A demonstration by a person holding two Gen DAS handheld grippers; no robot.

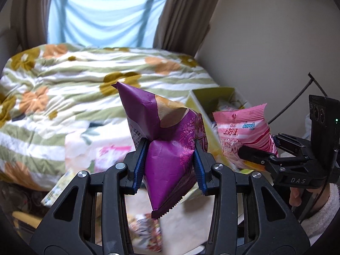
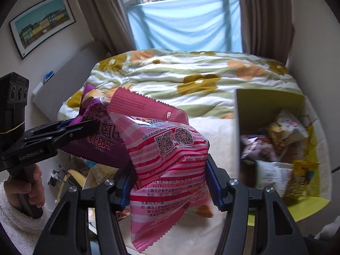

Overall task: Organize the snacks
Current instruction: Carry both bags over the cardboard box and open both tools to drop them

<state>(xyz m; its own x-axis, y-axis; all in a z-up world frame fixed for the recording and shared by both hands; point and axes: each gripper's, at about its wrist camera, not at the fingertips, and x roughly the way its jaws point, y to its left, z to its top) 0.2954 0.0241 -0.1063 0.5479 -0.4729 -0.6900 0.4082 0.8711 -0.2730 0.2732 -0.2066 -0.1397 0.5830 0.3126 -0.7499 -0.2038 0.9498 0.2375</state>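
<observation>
My left gripper point(image 1: 170, 159) is shut on a purple snack bag point(image 1: 167, 140) and holds it up in the air. My right gripper point(image 2: 170, 178) is shut on a pink striped snack bag point(image 2: 167, 155), also held up. In the left wrist view the pink bag point(image 1: 242, 136) hangs to the right, in front of a yellow-green box point(image 1: 204, 104). In the right wrist view the purple bag point(image 2: 95, 133) is at the left and the box point(image 2: 255, 114) at the right holds several snack packets point(image 2: 276, 148).
A bed with a green-striped floral quilt point(image 1: 74, 80) lies behind, under a window with a blue cloth point(image 1: 102, 17). More snack packets point(image 1: 146, 233) lie blurred below the left gripper. A framed picture point(image 2: 40, 23) hangs on the left wall.
</observation>
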